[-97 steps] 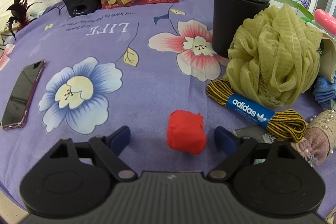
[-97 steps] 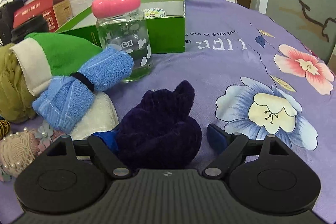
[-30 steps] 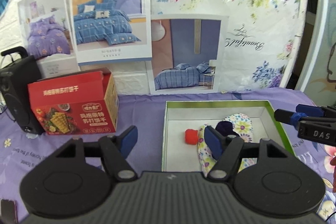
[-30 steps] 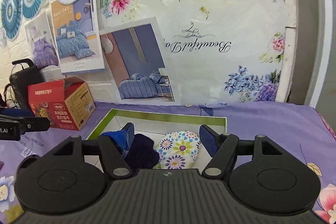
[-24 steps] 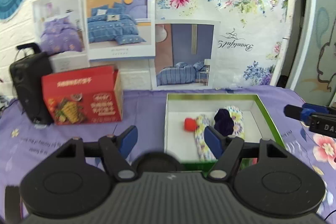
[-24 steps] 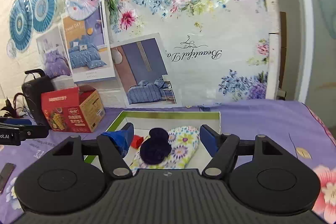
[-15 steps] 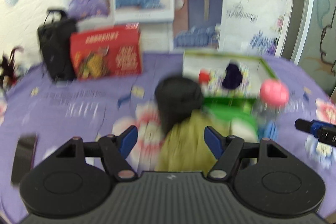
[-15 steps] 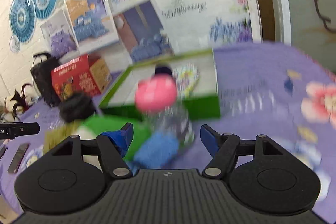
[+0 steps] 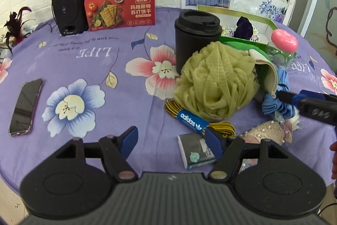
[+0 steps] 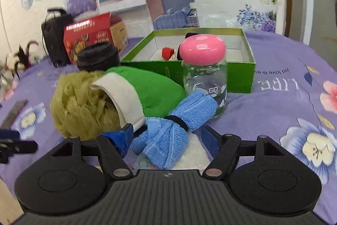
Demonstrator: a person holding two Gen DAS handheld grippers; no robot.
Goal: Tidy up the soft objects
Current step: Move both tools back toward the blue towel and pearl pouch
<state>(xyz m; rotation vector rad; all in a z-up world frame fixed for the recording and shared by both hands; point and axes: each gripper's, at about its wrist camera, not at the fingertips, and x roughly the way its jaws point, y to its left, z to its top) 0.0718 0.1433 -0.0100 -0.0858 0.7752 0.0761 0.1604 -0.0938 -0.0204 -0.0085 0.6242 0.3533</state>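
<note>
The left gripper (image 9: 171,139) hung over the purple flowered tablecloth (image 9: 88,60) with its jaws apart and nothing between them; its right finger stood in front of a small grey-green packet (image 9: 194,151) and the yellow-and-black laces (image 9: 198,121) with a blue band. Just beyond the laces lay the olive mesh bath pouf (image 9: 217,81), touching a black lidded cup (image 9: 197,35) behind it. The right gripper (image 10: 167,136) was likewise unclenched, its jaws standing on either side of a blue rolled towel (image 10: 177,130) bound by a black band, the pads not clearly pressing on it. The towel rested on something white and fluffy (image 10: 195,156) and leaned against a green plush piece with a cream cuff (image 10: 147,88). A clear jar with a pink lid (image 10: 203,71) stood just behind, in front of the green box (image 10: 242,75), where a red ball (image 10: 167,53) and a dark purple item (image 9: 244,27) already lay. A phone (image 9: 26,105) lay well apart at the left.
</note>
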